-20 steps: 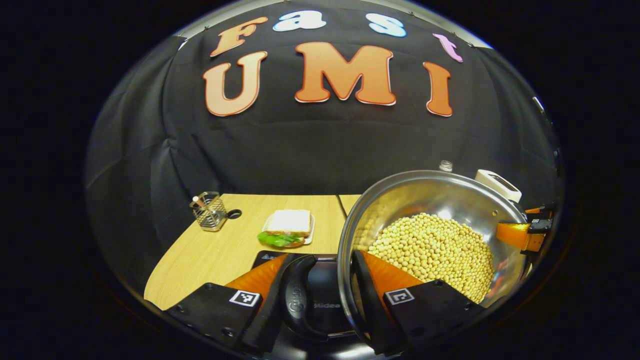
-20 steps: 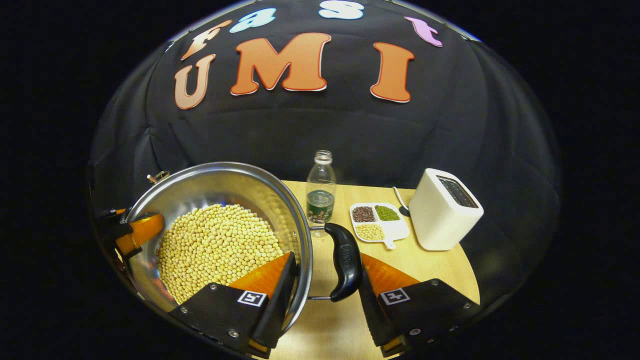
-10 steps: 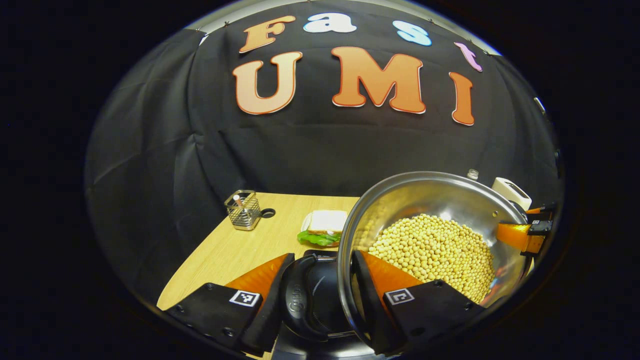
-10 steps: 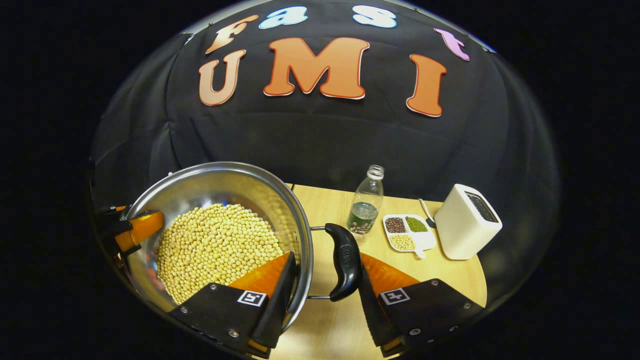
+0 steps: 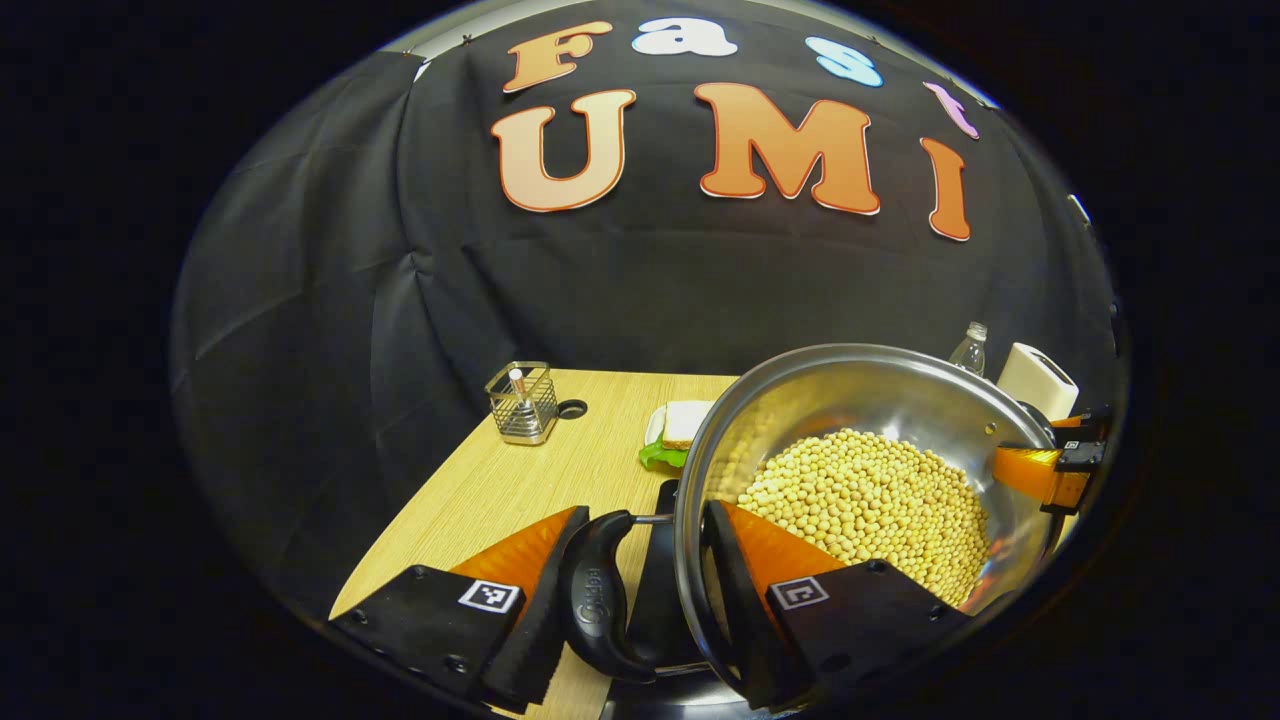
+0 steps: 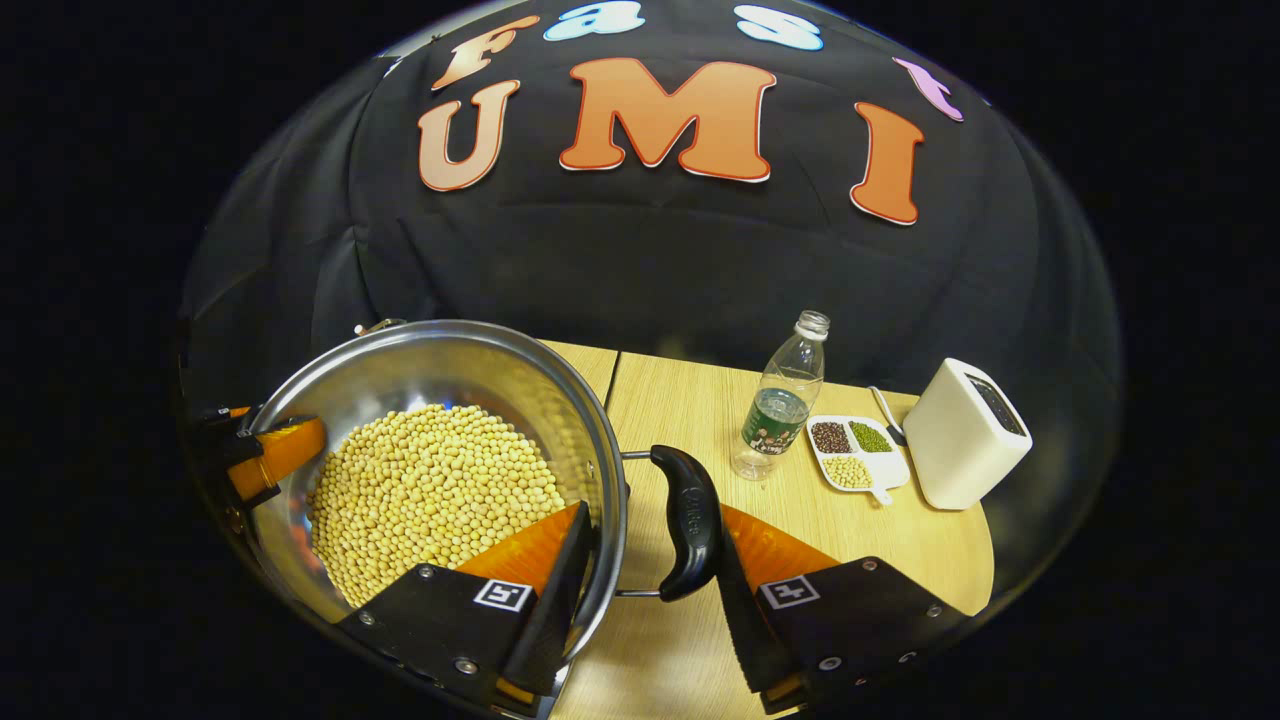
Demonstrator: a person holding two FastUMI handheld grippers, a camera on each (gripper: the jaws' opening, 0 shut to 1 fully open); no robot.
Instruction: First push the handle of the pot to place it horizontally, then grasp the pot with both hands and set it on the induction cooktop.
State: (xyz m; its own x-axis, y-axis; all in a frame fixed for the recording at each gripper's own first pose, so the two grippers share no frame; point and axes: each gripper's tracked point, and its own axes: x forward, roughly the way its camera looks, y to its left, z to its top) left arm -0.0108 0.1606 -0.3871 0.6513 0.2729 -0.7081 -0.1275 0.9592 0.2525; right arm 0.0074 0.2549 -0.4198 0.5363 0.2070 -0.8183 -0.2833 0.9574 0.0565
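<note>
Round stainless-steel pot (image 5: 870, 400), polished inside and heaped with small, pale yellow soybeans (image 5: 865, 505), held between the two grippers. It carries two curved black plastic side handles on wire brackets, one at each side.

Left gripper (image 5: 630, 600): one finger lies against the outer face of the left pot handle (image 5: 592, 600), the other sits inside the pot wall against the beans, so the pair pinches handle and rim together. Beneath the pot a dark, glossy slab, the induction cooktop (image 5: 655, 600), shows between handle and wall; whether the pot base touches it cannot be told. The far gripper appears at the opposite rim.

Right gripper (image 6: 650, 580): the mirror arrangement, with one finger inside the rim among the beans and the other pressed on the outer face of the right pot handle (image 6: 690, 525), clamping the two.

Surroundings, on the light wood-grain table (image 6: 700, 420): a clear plastic bottle (image 6: 780, 400) with a dark label, standing upright; just beside it a white divided dish (image 6: 858, 455) with three compartments of brown, green and yellow grains; next to that a white, rounded box-shaped toaster (image 6: 965, 435). On the other side, a square wire-mesh holder (image 5: 522, 402) and, near the pot, a white-bread sandwich (image 5: 680, 430) with green lettuce, partly hidden by the rim.
</note>
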